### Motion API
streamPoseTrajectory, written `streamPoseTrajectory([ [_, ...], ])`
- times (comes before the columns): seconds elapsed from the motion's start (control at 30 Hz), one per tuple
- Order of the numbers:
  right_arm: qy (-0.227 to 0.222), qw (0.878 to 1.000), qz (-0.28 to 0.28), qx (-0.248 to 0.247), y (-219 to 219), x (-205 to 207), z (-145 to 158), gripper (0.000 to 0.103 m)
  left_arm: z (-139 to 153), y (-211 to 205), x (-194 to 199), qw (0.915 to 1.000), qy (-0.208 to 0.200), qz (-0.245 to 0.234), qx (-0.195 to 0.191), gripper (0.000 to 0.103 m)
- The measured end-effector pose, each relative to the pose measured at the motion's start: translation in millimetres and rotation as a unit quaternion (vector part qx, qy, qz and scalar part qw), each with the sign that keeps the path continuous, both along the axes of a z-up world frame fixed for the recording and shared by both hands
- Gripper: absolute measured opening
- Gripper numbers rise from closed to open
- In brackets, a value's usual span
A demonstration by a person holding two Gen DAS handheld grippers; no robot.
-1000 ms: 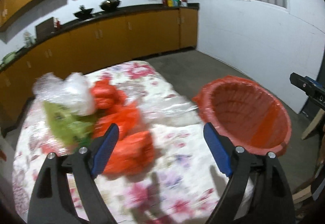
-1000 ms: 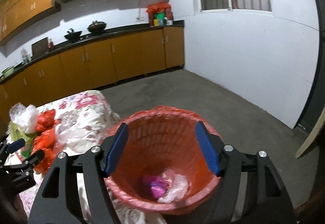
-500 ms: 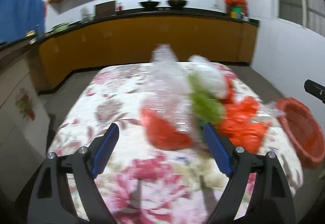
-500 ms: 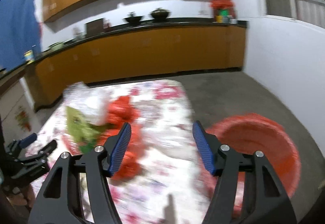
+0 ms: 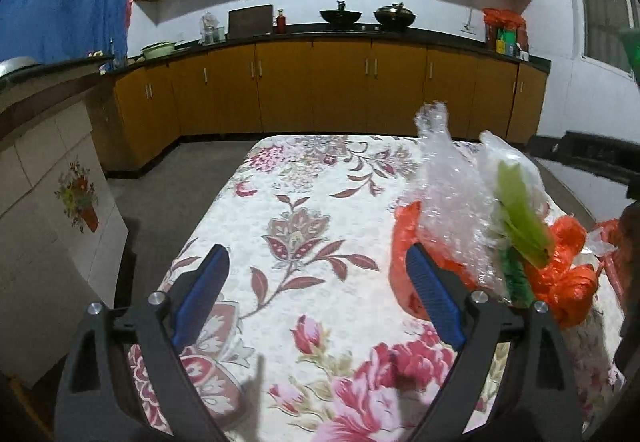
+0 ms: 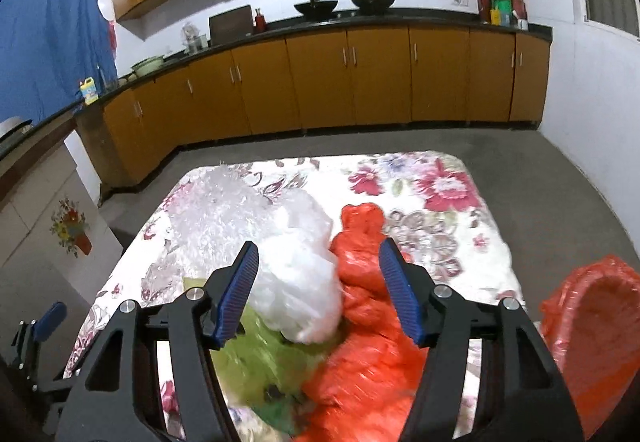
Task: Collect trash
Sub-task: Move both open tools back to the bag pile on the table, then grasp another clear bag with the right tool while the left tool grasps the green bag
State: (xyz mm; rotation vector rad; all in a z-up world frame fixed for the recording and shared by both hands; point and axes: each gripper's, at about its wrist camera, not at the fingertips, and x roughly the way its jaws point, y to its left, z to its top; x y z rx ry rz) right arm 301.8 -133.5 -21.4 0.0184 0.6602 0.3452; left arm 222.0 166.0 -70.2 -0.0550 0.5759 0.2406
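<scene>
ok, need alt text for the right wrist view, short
The right gripper hangs open above a pile of trash bags on a floral tablecloth: a white bag sits between its fingers, orange bags and a green one around it. A red basket stands at the right edge, kitchen cabinets behind.

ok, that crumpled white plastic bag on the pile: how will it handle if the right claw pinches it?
The crumpled white plastic bag looks thin and puffy, so probably floppy, light, and likely to collapse between the pads. It rests against the orange plastic bags, so a pull may drag them along.

Dim indoor light, fisheye-bent edges, motion blur across the foreground.
</scene>
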Motion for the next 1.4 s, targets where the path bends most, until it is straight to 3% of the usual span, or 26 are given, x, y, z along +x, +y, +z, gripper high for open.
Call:
streamPoseTrajectory([
  [0.17, 0.023, 1.000, 0.006, -0.004, 12.9, 9.0, -14.7, 0.060, -5.6, 12.4, 3.1, 0.9996, 0.021, 0.010, -0.013, 0.088],
  [0.27, 0.035, 0.999, 0.015, -0.010, 19.8, 10.9, -21.2, 0.052, -8.5, 18.0, 3.4, 0.9989, 0.031, 0.024, -0.024, 0.090],
  [0.43, 0.038, 0.998, 0.030, -0.031, 27.5, 2.6, -29.4, 0.027, -10.9, 17.6, 1.8, 0.9986, 0.035, 0.019, -0.034, 0.091],
  [0.53, 0.033, 0.998, 0.036, -0.026, 25.0, -3.0, -26.2, 0.022, -8.8, 11.3, 1.1, 0.9987, 0.036, 0.001, -0.036, 0.091],
  [0.83, -0.016, 0.999, 0.048, 0.011, 0.5, -31.9, 6.7, 0.020, 4.7, -10.2, 3.3, 0.9967, 0.022, -0.047, -0.062, 0.088],
  [1.13, -0.053, 0.998, -0.012, 0.025, -65.1, -64.8, 24.5, 0.020, 19.8, -56.5, 23.5, 0.9883, 0.017, -0.124, -0.087, 0.085],
  [1.4, -0.047, 0.997, -0.055, 0.011, -103.4, -83.0, 10.4, 0.020, 15.2, -98.6, 61.3, 0.9803, 0.049, -0.162, -0.101, 0.063],
])
